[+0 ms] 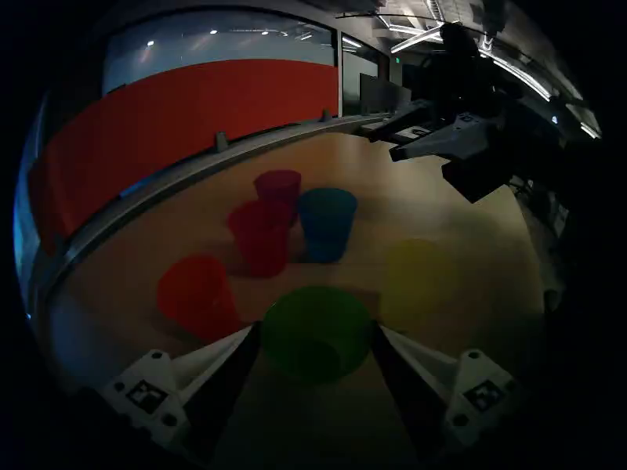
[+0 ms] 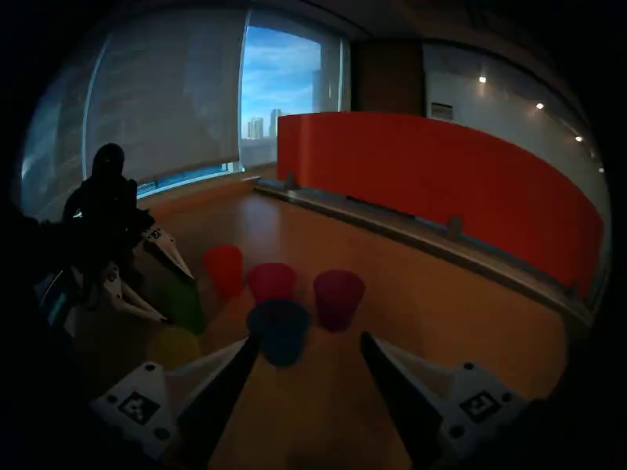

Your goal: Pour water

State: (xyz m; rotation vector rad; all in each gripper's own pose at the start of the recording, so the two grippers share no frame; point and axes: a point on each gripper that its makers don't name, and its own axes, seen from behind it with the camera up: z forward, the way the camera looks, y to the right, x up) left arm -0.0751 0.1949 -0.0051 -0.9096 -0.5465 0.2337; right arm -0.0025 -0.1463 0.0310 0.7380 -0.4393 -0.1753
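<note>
Left tongs (image 1: 315,329) around green cup (image 1: 317,348)

Both views are looking low across one shared table (image 1: 439,196) from different sides, left close to the green cup (image 1: 317,333), right to the blue cup (image 2: 278,329).

In the left gripper view, the lower centre is being blocked by the green cup (image 1: 316,343), and the middle is being crowded by the blue cup (image 1: 326,223) and red cups (image 1: 259,235); bare table (image 1: 462,227) is being left free toward the upper right.
</note>
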